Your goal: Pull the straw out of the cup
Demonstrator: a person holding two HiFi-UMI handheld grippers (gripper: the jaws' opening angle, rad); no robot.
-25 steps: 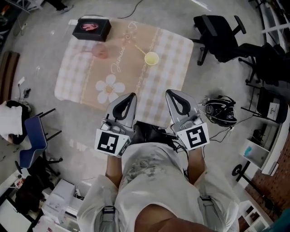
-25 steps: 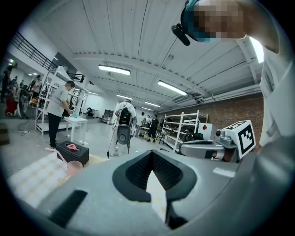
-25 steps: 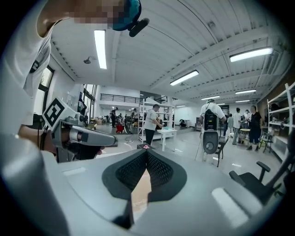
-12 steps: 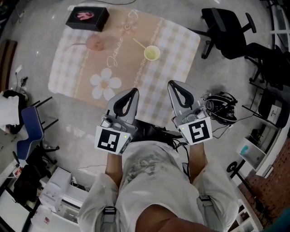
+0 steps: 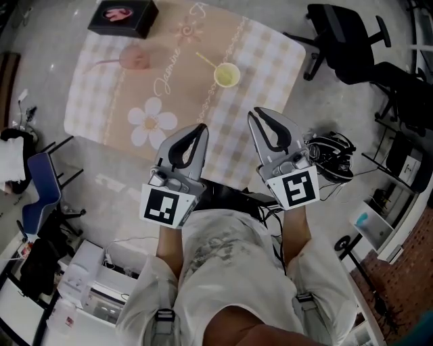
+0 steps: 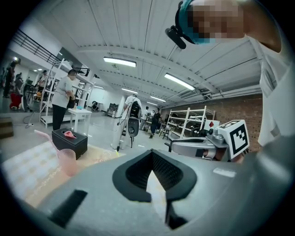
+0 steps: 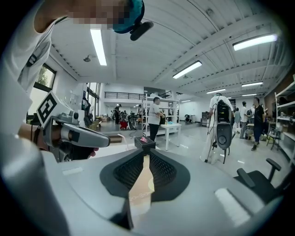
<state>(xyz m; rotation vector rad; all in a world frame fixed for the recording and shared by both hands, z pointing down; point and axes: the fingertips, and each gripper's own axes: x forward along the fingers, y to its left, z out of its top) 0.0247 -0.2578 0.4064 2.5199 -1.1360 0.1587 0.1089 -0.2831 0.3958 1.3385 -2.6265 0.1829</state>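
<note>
Head view, from the left: a black box (image 5: 123,15) with a pink shape on its lid sits at the far left corner of the worktop (image 5: 81,115). The worktop is covered by a pale checked cloth (image 5: 264,61). Just beside the box stands a pink cup (image 5: 139,57) with a pink straw (image 5: 101,63) leaning out to the left. Cursive script (image 5: 169,73) runs along the cloth's beige band and seems to read "Jasmine"; I can't be sure of it. A white daisy (image 5: 150,121) is printed below it. Right of the script stands a yellow cup (image 5: 226,75), upright, its straw (image 5: 206,59) in it and slanting up to the left.

Both tools are held out side by side in front of the person's body, pointing toward the worktop. Their tips lie over the cloth's near edge, well apart from both cups.

The left tool (image 5: 200,126) carries a cube with a black-and-white square marker (image 5: 166,206). In the left gripper view its jaw tips meet, with nothing between them.

The right tool (image 5: 252,113) bears a like marker cube (image 5: 293,189). In the right gripper view its jaws stand a narrow slit apart, having just been opening, and only cloth and the black box show through the gap.

On the floor to the right lie a headset (image 5: 329,157) and black office chairs (image 5: 345,34).
</note>
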